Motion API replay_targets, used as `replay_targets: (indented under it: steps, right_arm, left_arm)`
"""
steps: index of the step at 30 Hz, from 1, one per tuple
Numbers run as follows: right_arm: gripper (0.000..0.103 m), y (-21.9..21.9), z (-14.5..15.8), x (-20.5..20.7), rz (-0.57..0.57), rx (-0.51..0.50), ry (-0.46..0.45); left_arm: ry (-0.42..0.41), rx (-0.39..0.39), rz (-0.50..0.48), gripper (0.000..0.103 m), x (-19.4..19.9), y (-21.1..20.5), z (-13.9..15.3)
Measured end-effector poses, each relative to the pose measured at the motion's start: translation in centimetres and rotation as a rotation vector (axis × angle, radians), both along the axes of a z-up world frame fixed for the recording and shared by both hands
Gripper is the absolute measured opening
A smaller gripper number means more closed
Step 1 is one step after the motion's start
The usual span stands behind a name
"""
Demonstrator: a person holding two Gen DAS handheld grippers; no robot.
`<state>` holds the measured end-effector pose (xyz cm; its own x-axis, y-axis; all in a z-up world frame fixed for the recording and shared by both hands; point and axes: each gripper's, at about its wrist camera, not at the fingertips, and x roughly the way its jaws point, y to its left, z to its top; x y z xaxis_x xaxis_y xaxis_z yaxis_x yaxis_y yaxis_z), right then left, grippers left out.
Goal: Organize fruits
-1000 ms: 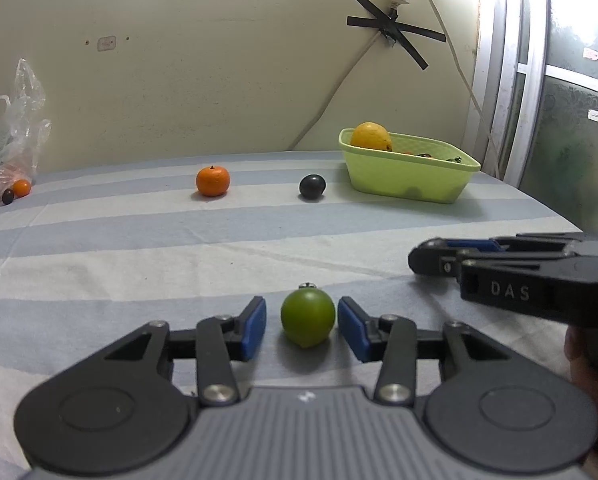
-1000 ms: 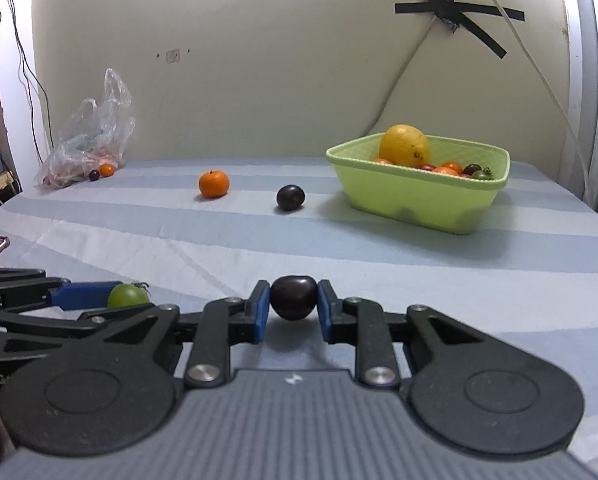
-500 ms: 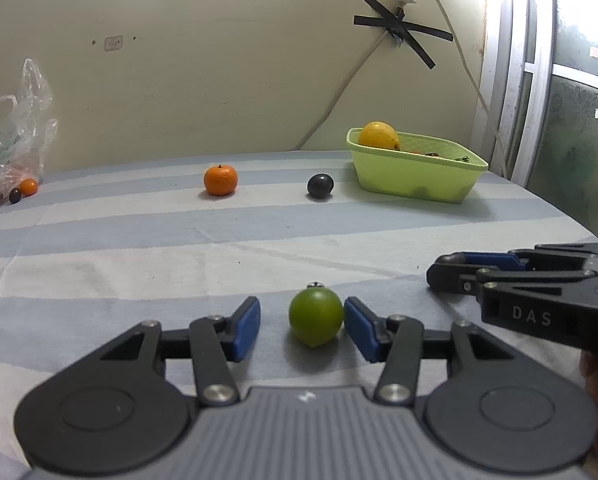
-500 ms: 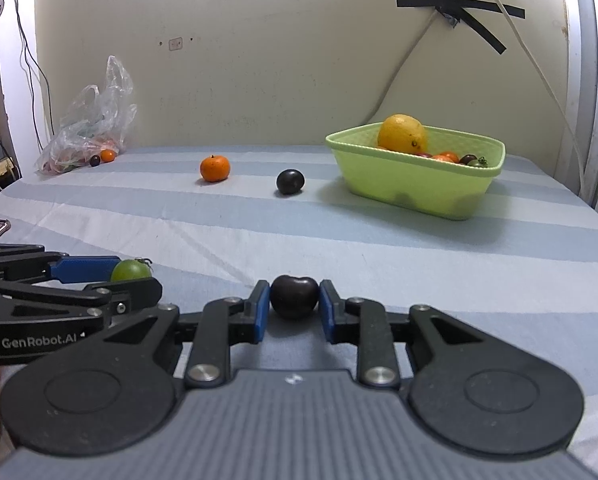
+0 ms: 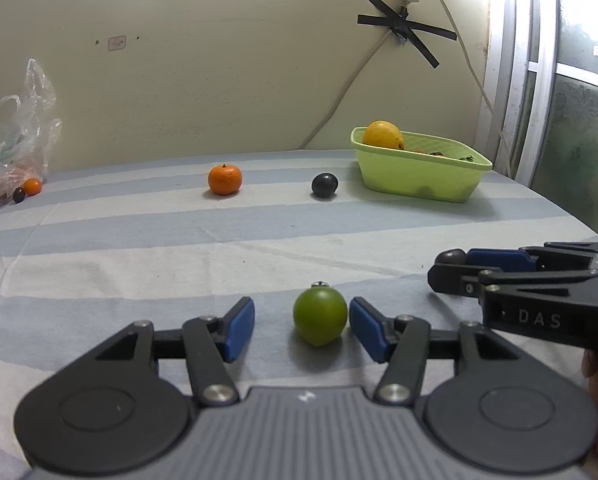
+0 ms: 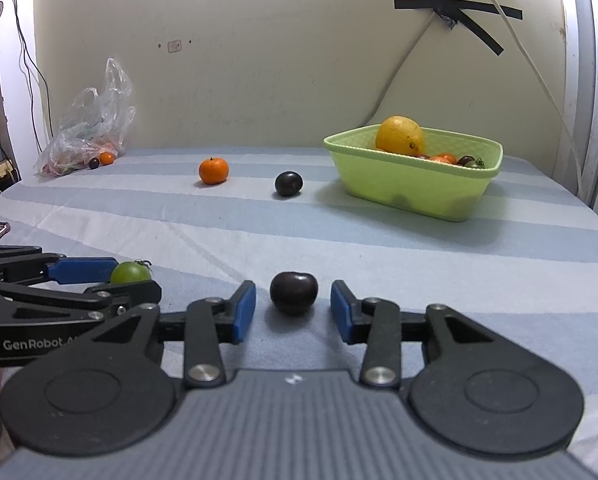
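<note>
A green tomato (image 5: 320, 316) lies on the striped cloth between the open jaws of my left gripper (image 5: 301, 330), close to the right pad. It also shows in the right wrist view (image 6: 130, 273). A dark plum (image 6: 293, 292) lies on the cloth between the open jaws of my right gripper (image 6: 293, 317), touching neither pad. A tangerine (image 5: 224, 179) and a second dark plum (image 5: 324, 185) lie farther back. A lime-green basket (image 6: 407, 184) at the back right holds a large yellow citrus (image 6: 400, 136) and several small fruits.
A clear plastic bag (image 6: 89, 128) with small fruits lies at the back left by the wall. A small orange fruit (image 5: 32, 186) and a dark one sit beside it. The wall runs behind the table. A window frame (image 5: 539, 80) stands at the right.
My right gripper has opened and let go of the dark plum, which now rests on the cloth. My left gripper has opened wider around the green tomato.
</note>
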<state>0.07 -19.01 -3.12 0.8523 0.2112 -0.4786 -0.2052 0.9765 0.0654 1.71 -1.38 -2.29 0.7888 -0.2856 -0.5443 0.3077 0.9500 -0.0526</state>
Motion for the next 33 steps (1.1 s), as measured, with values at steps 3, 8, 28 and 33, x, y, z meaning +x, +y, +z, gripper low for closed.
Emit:
replay_targets:
  steps: [3,8,28,33]
  right_arm:
    - [0.044,0.0,0.0,0.0,0.000,0.000,0.000]
    - [0.045,0.1,0.0,-0.1,-0.002,0.001,0.000]
    - [0.047,-0.3,0.0,0.2,0.028,0.037,0.014]
    - [0.047,-0.4,0.0,0.3,0.038,0.039,0.017]
  left_arm:
    - [-0.001,0.003,-0.001,0.054,0.1,0.1,0.0]
    - [-0.002,0.011,0.000,0.054,0.0,0.1,0.0]
    - [0.039,-0.075,-0.027,0.060,-0.1,1.9,0.1]
    - [0.022,-0.057,-0.037,0.058,0.0,1.1,0.2]
